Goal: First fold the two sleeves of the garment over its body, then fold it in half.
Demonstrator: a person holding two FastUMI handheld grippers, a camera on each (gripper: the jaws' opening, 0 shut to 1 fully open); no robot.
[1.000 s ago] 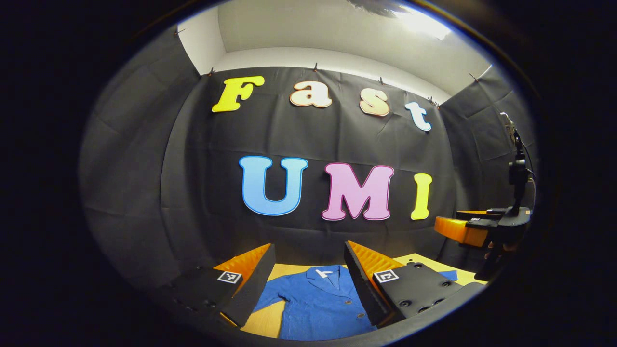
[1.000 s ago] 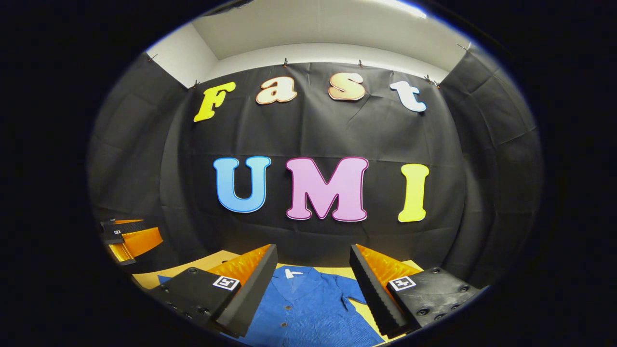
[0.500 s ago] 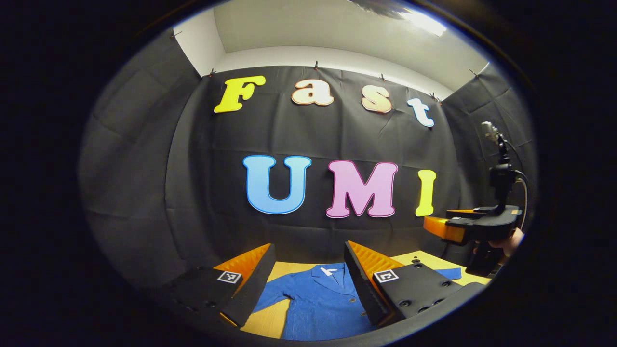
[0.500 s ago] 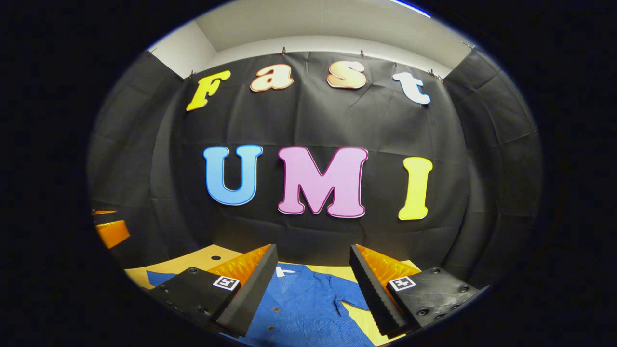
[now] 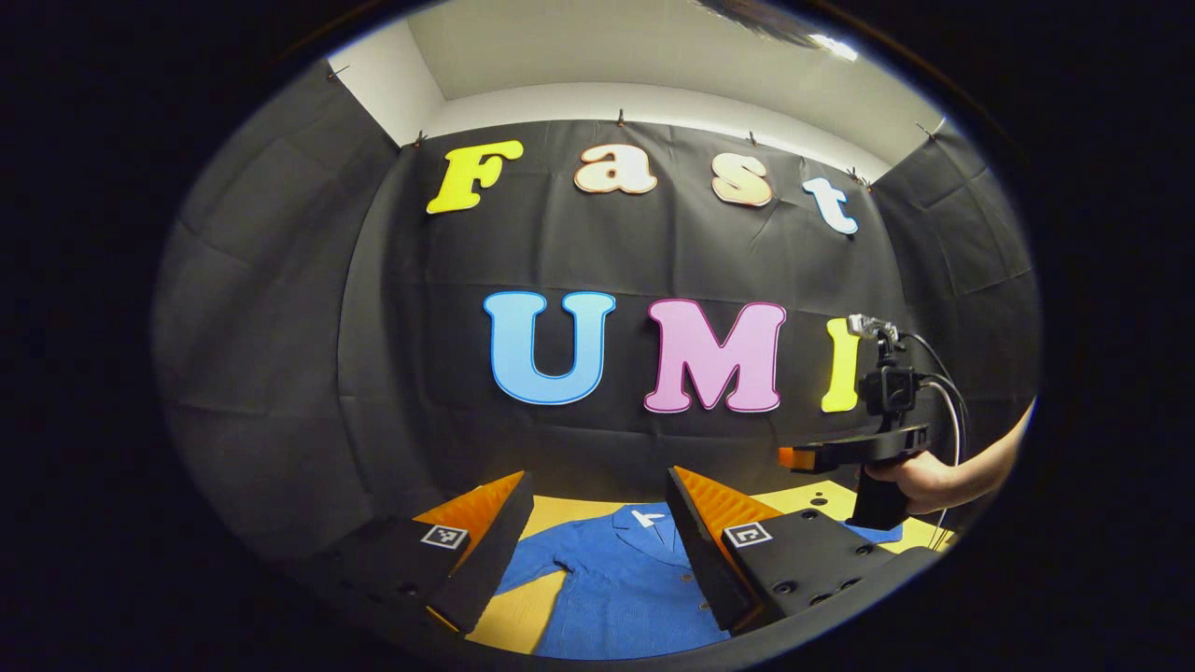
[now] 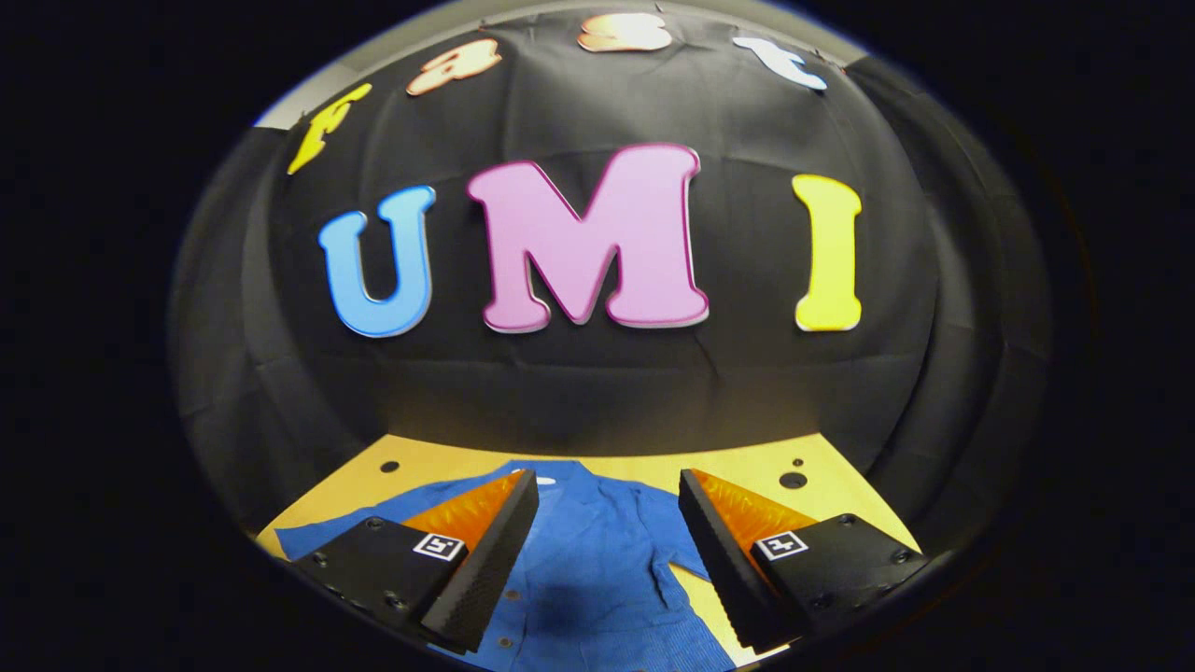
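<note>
Left hand-held gripper (image 5: 593, 523): stays wide apart, grasping nothing, above the shirt.
Blue shirt (image 5: 621, 583): flat on the yellow counter (image 6: 747, 467), sleeves spread out.
Right hand-held gripper (image 6: 607, 523): released, tipped down closer than before.

A yellow wooden table (image 6: 747, 471) spreads ahead of and beneath the fingers, with small dark holes (image 6: 792, 480) near its far edge. Beyond it, past the fingertips, hangs the black cloth wall (image 5: 653, 252). Above the cloth run a white wall (image 5: 597, 101) and ceiling.
</note>
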